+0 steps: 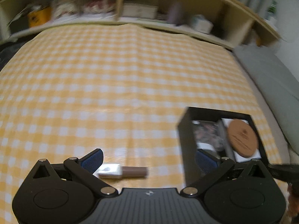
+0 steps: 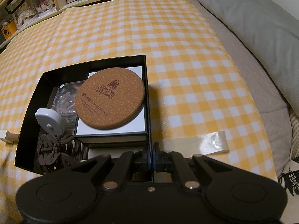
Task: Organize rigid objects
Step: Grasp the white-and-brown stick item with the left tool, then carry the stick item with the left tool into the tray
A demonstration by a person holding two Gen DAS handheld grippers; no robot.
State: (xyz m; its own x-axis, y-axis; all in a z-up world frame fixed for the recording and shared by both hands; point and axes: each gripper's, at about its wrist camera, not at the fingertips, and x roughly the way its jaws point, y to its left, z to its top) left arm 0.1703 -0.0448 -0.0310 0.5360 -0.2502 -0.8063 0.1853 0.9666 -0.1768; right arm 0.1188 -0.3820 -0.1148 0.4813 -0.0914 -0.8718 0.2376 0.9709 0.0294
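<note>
The left gripper (image 1: 149, 161) hangs with its jaws spread wide and nothing between the pads, just over a small white-and-brown stick (image 1: 122, 171) that lies on the checked cloth (image 1: 112, 85) of the bed. The right gripper (image 2: 151, 157) has its jaws pressed together on the near right wall of the black box (image 2: 28, 115), pinning that wall and steadying the box.

The stick looks to be the last loose piece, lying just left of the box. The step in hand seems to be the pickup: the left jaws must drop around the stick, close across its narrow width, then carry it right, over the wall and into a free spot, while the right grip keeps the box from sliding.

Inside the box, a round cork coaster (image 2: 110, 98) rests on a white-topped flat case (image 2: 110, 125) at the right. Left of it sits a clear packet (image 2: 65, 97) of reddish pieces, with a white tape measure (image 2: 50, 120) in front, and dark brown cut-out pieces (image 2: 54, 149) in the near left corner. Room is tight, so the near-left side looks likeliest.

A strip of clear tape (image 2: 205, 143) lies on the cloth right of the box, and a grey pillow (image 2: 252, 22) at far right. Shelves (image 1: 149, 9) line the far edge, blurred in the left view.
</note>
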